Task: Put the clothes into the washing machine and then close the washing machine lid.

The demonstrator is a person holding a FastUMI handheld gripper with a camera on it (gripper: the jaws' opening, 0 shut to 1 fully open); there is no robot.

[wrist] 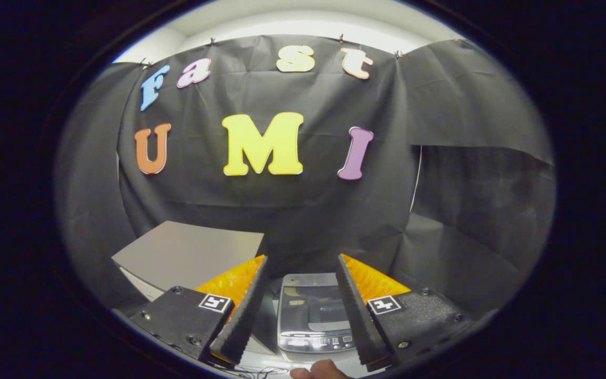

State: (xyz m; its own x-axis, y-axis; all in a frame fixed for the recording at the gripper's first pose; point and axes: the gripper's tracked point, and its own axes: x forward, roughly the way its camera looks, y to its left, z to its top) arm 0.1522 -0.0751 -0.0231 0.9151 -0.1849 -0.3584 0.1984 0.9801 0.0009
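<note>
A small grey top-loading washing machine [313, 316] stands below and between the two fingers, its clear lid lying flat over the tub and its control panel on the near edge. My gripper [300, 308] hangs above it, open, with nothing between the fingers. No clothes can be made out. Whether anything lies inside the tub is hard to tell through the lid.
A grey flat-topped box [190, 255] stands to the left of the machine, beyond the left finger. A person's fingertip [321, 370] shows just in front of the machine's near edge. Thin cables [261, 372] lie near it. Black cloth closes the booth behind and to the right.
</note>
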